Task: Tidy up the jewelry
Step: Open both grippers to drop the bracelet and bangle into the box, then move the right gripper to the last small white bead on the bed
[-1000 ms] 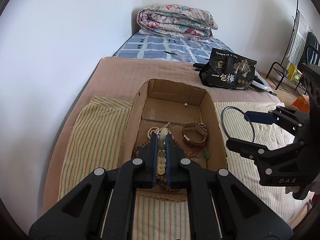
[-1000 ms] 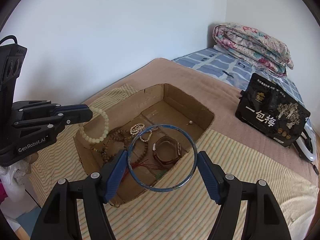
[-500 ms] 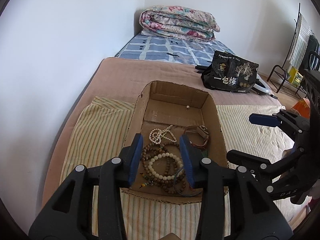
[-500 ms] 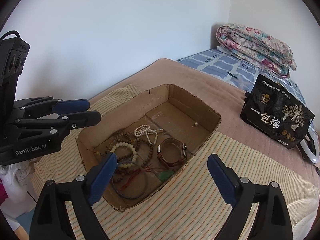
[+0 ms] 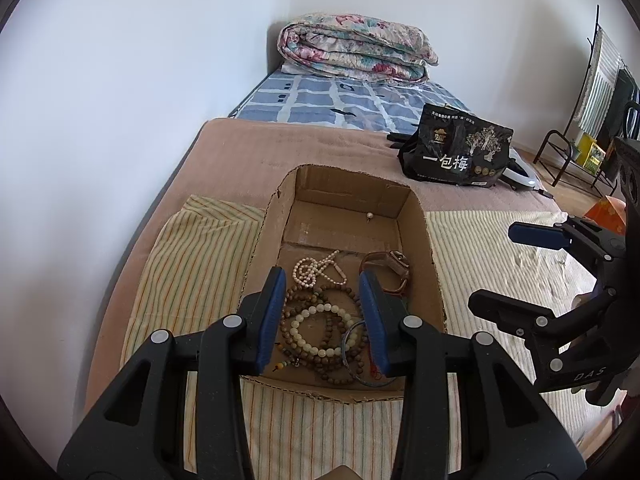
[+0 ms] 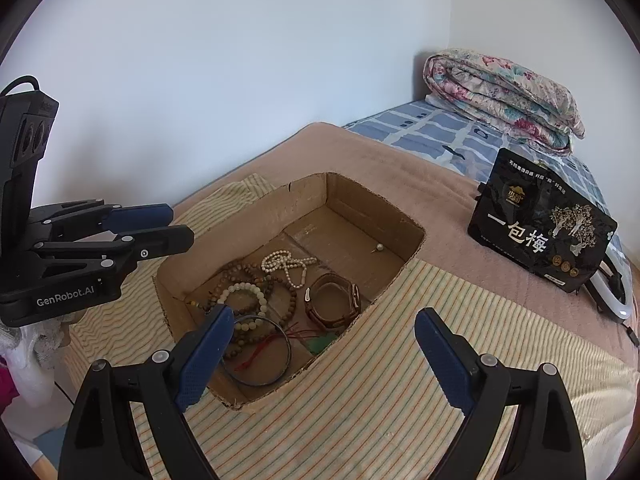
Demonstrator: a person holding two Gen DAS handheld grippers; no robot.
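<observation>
An open cardboard box (image 5: 424, 216) (image 6: 408, 256) sits on the bed. In it lie a pale bead bracelet (image 5: 316, 348) (image 6: 244, 289), brown wooden beads (image 5: 344, 292) (image 6: 244, 270), a white pearl string (image 5: 314, 270) (image 6: 286, 264), a brown leather watch (image 5: 390, 266) (image 6: 334, 302), a dark thin bangle (image 5: 354, 336) (image 6: 260, 380), red cord and a green pendant (image 6: 320, 344). My left gripper (image 5: 322, 318) (image 6: 176, 226) is open and empty above the box's near end. My right gripper (image 6: 324, 360) (image 5: 500, 268) is wide open and empty, to the right of the box.
The box rests on a striped cloth (image 5: 192, 264) (image 6: 400, 400) over a brown blanket (image 5: 248, 152). A black snack bag (image 5: 456, 152) (image 6: 540, 236) stands behind. A folded floral quilt (image 5: 352, 48) lies at the bed's far end. A white wall runs along the left. A rack (image 5: 592, 92) stands right.
My left gripper opened and dropped the pale bead bracelet into the box. My right gripper opened wide and released the thin bangle, which now lies in the box. Both grippers drew back slightly.
</observation>
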